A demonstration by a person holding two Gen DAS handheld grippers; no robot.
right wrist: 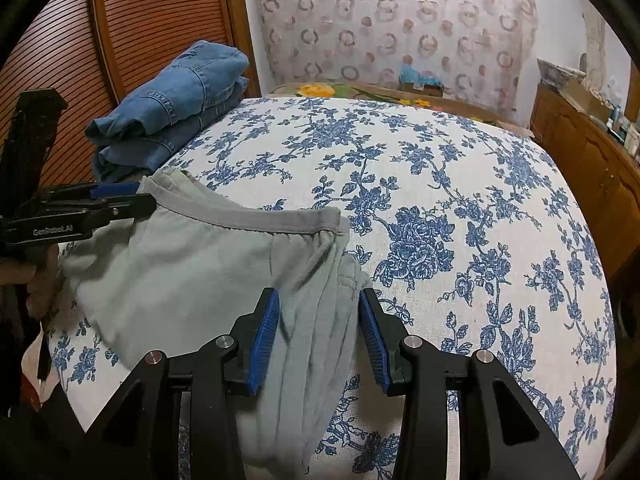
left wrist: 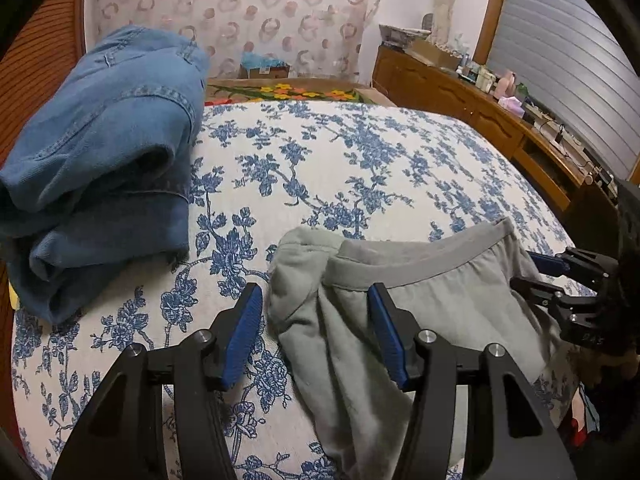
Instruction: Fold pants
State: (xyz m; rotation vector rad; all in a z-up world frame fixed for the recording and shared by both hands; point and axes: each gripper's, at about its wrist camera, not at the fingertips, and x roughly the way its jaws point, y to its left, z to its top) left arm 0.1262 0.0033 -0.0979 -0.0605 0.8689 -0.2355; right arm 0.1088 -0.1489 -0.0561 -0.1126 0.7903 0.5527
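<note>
Grey sweatpants (left wrist: 400,300) bunched at six o'clock on floral bedspread (left wrist: 340,168), left gripper (left wrist: 316,336) and right gripper (right wrist: 318,336) jaws parted astride waistband corners, folded jeans (left wrist: 100,152) at ten o'clock

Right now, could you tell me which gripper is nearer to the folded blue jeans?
Left. The left gripper straddles the grey pants' edge on the side towards the folded blue jeans; the right gripper works the pants' opposite edge, farther away.
</note>
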